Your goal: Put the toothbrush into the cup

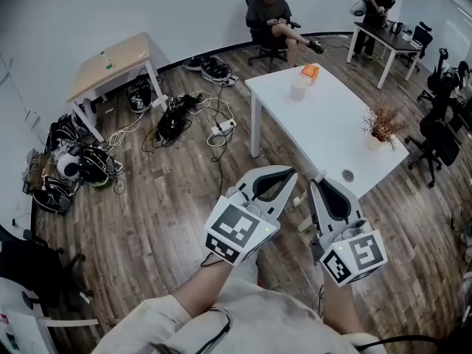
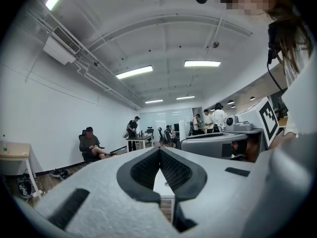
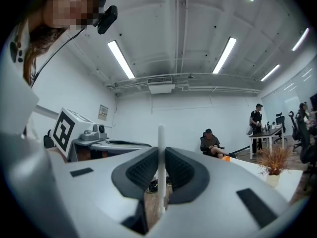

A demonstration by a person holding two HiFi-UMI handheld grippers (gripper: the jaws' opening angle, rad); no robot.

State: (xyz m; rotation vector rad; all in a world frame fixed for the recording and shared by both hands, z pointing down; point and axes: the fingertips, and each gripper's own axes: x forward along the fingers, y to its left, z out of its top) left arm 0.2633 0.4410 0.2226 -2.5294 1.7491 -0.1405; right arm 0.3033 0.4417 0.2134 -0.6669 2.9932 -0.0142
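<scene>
Near the person's body, the right gripper has its jaws pressed on the thin white toothbrush, which stands upright between the pads. The left gripper has its jaws together and holds nothing. So the grasp seems done, but the carrying is left: what looks like the cup stands far off on the white table. Around it are a wooden floor, cables and 2 people at the far wall.
</scene>
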